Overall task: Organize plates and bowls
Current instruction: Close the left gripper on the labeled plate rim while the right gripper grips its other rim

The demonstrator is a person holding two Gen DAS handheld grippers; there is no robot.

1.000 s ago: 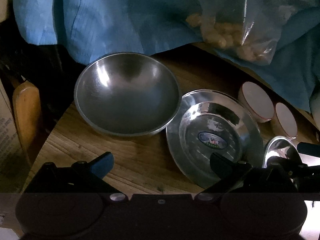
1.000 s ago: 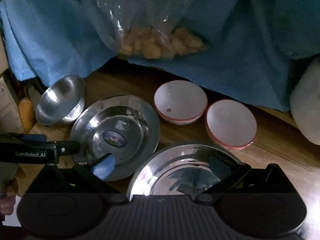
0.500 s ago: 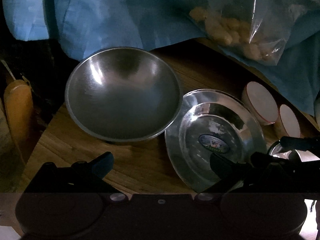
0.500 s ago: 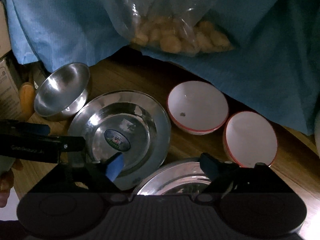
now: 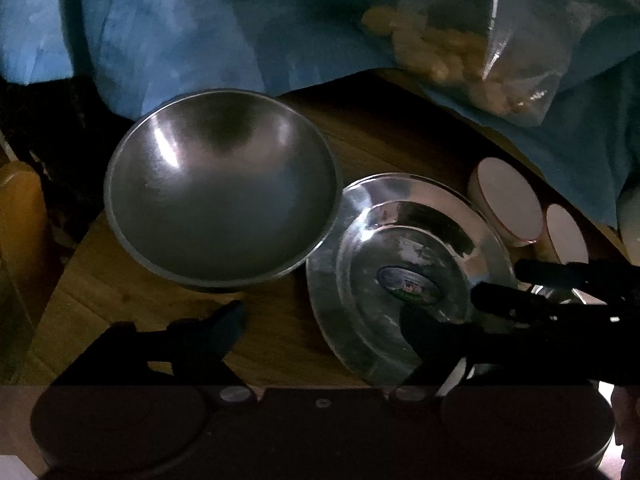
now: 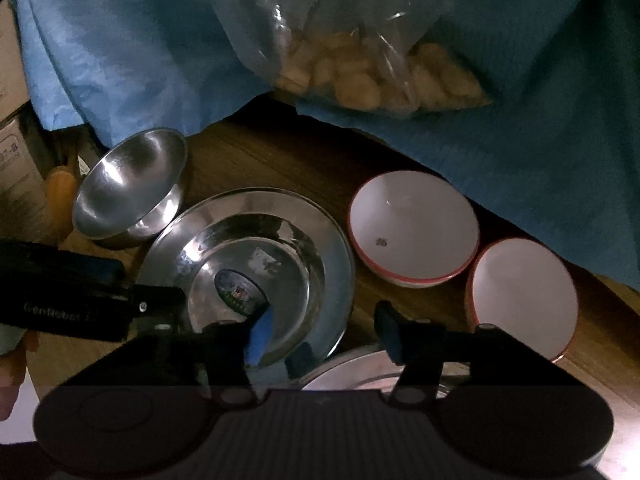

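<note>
From my left gripper (image 5: 320, 326) the steel bowl (image 5: 220, 200) sits at about eleven o'clock, just beyond the fingertips on the wooden table (image 5: 120, 312), and the steel plate (image 5: 408, 276) lies at about one o'clock, its left rim touching or tucked under the bowl; my right-hand finger reaches over the plate's near edge. The jaws have just been closing a little but stand wide apart, with bare wood between them and nothing grasped. From my right gripper (image 6: 324, 330) that same plate (image 6: 256, 272) lies at eleven o'clock, with a second steel plate (image 6: 360, 372) directly beneath the fingers at six o'clock. Two white bowls (image 6: 414, 228) (image 6: 524, 292) with red rims sit at one and two o'clock. These jaws have just been closing too; they straddle the near plate's far rim, but I cannot tell whether the pads press on it. Compared with a second ago, the steel bowl fills more of my left view, and the near plate has slipped lower under my right fingers.
</note>
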